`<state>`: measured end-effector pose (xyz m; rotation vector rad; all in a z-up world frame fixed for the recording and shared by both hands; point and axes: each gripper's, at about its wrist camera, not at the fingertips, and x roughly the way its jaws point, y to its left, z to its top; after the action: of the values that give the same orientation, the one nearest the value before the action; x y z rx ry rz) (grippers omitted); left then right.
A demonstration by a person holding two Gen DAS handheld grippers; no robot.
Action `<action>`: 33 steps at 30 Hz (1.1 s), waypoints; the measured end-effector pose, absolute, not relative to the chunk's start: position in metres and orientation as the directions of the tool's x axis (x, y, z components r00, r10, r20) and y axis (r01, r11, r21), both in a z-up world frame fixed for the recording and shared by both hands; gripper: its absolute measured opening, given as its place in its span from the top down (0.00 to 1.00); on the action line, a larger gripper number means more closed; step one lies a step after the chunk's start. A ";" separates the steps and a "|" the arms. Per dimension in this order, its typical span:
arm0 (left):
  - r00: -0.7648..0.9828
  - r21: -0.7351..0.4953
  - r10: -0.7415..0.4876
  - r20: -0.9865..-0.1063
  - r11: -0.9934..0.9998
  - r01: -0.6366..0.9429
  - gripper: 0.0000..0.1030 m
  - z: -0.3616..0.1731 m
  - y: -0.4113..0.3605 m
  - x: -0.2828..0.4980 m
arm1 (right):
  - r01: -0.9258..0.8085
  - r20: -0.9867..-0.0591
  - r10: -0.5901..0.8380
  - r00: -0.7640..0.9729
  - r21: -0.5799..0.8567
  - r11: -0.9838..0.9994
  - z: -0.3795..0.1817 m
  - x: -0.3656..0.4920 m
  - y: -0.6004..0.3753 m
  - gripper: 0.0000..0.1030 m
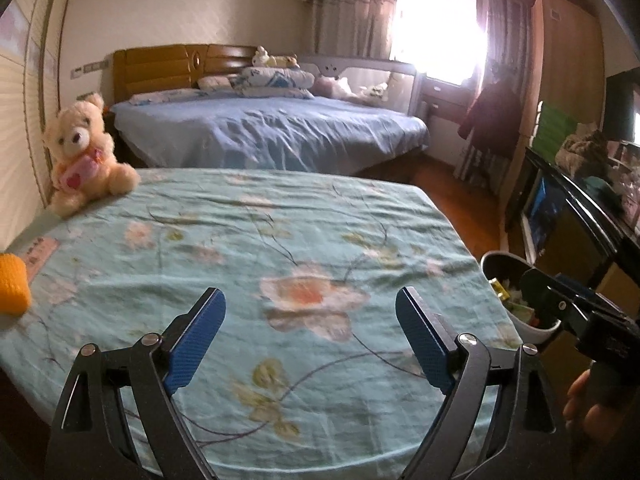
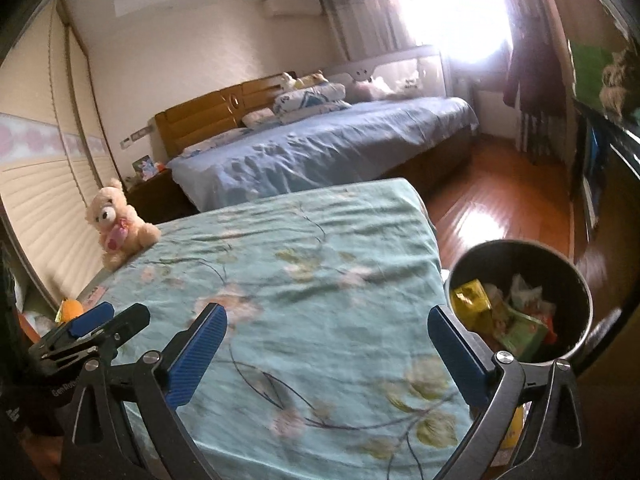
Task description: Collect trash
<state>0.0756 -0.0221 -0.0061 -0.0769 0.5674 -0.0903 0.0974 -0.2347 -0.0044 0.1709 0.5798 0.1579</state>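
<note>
Both grippers hang over the near edge of the bed with the floral teal sheet (image 1: 256, 240), and both are empty. The left gripper (image 1: 310, 336) has its blue pads spread wide with nothing between them; the right gripper (image 2: 326, 346) stands the same, jaws apart over bare cloth.

The trash bin (image 2: 576, 280) sits on the wooden floor just beside the bed's right edge, already holding wrappers — a yellow foil packet (image 2: 470, 300) and a green packet (image 2: 524, 332) among crumpled paper. No loose litter shows on the sheet in either view. A teddy bear (image 1: 86, 148) sits at the far left corner by the wall, and an orange object (image 1: 14, 284) lies at the left edge, partly cut off, so what it is cannot be told.

The collecting looks nearly or wholly done. The next move calls for a check of that orange object — if it is trash, the left gripper is nearer to it.
</note>
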 end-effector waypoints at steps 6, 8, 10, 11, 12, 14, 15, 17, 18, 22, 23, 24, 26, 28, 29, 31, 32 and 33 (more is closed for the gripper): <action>0.861 -0.053 -0.061 -0.505 0.998 0.039 0.10 0.008 -0.022 0.071 | -0.120 -0.500 0.194 0.844 0.176 0.977 0.008 0.097 -0.227 0.01; 0.866 -0.045 -0.055 -0.497 0.998 0.038 0.09 0.012 -0.022 0.070 | -0.122 -0.491 0.188 0.851 0.165 0.979 0.010 0.096 -0.226 0.01; 0.871 -0.031 -0.045 -0.489 0.999 0.034 0.09 0.015 -0.023 0.069 | -0.121 -0.479 0.180 0.859 0.151 0.981 0.014 0.095 -0.225 0.01; 0.874 -0.023 -0.041 -0.484 0.999 0.033 0.09 0.017 -0.024 0.068 | -0.120 -0.471 0.175 0.865 0.143 0.982 0.016 0.094 -0.224 0.01; 0.876 -0.019 -0.038 -0.481 0.999 0.033 0.09 0.018 -0.025 0.067 | -0.119 -0.466 0.171 0.868 0.138 0.983 0.017 0.094 -0.223 0.01; 0.878 -0.012 -0.035 -0.477 0.999 0.034 0.09 0.021 -0.027 0.067 | -0.116 -0.450 0.161 0.878 0.125 0.985 0.021 0.092 -0.223 0.01; 0.880 -0.009 -0.033 -0.474 0.999 0.033 0.08 0.023 -0.027 0.066 | -0.113 -0.443 0.155 0.883 0.118 0.986 0.023 0.090 -0.223 0.01; 0.885 -0.001 -0.026 -0.466 1.000 0.029 0.08 0.025 -0.029 0.065 | -0.107 -0.429 0.143 0.892 0.108 0.988 0.025 0.087 -0.225 0.00; 0.887 0.002 -0.023 -0.462 1.000 0.027 0.08 0.026 -0.030 0.064 | -0.101 -0.418 0.137 0.898 0.106 0.989 0.027 0.085 -0.226 0.00; 0.896 0.018 -0.006 -0.444 1.000 0.015 0.07 0.030 -0.034 0.061 | -0.084 -0.386 0.116 0.915 0.099 0.992 0.030 0.081 -0.228 0.00; 0.899 0.022 0.000 -0.437 1.000 0.011 0.06 0.030 -0.035 0.060 | -0.077 -0.377 0.107 0.920 0.095 0.992 0.029 0.080 -0.230 0.00; 0.902 0.026 0.006 -0.433 1.000 0.005 0.05 0.029 -0.036 0.060 | -0.071 -0.367 0.100 0.925 0.092 0.993 0.028 0.078 -0.231 0.00; 0.906 0.031 0.015 -0.424 1.000 -0.001 0.04 0.027 -0.037 0.059 | -0.061 -0.361 0.089 0.928 0.087 0.994 0.024 0.078 -0.233 0.00; 0.905 0.030 0.013 -0.426 1.000 0.000 0.04 0.024 -0.038 0.059 | -0.050 -0.365 0.079 0.928 0.088 0.995 0.019 0.079 -0.235 0.00; 0.903 0.029 0.014 -0.429 1.000 -0.001 0.04 0.023 -0.038 0.060 | -0.045 -0.368 0.075 0.927 0.089 0.995 0.015 0.079 -0.237 0.00; 0.901 0.030 0.019 -0.433 1.000 -0.007 0.04 0.019 -0.038 0.061 | -0.038 -0.373 0.070 0.925 0.093 0.995 0.010 0.080 -0.239 0.00; 0.901 0.030 0.022 -0.433 0.999 -0.010 0.04 0.017 -0.038 0.061 | -0.032 -0.374 0.064 0.925 0.091 0.995 0.007 0.080 -0.240 0.00; 0.902 0.029 0.022 -0.431 1.000 -0.010 0.04 0.016 -0.038 0.061 | -0.029 -0.372 0.060 0.926 0.090 0.996 0.006 0.079 -0.242 0.00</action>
<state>0.0614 -0.0375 0.0161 0.0260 0.4461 0.0167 0.0791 -0.2415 0.0063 0.0830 0.3835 0.0457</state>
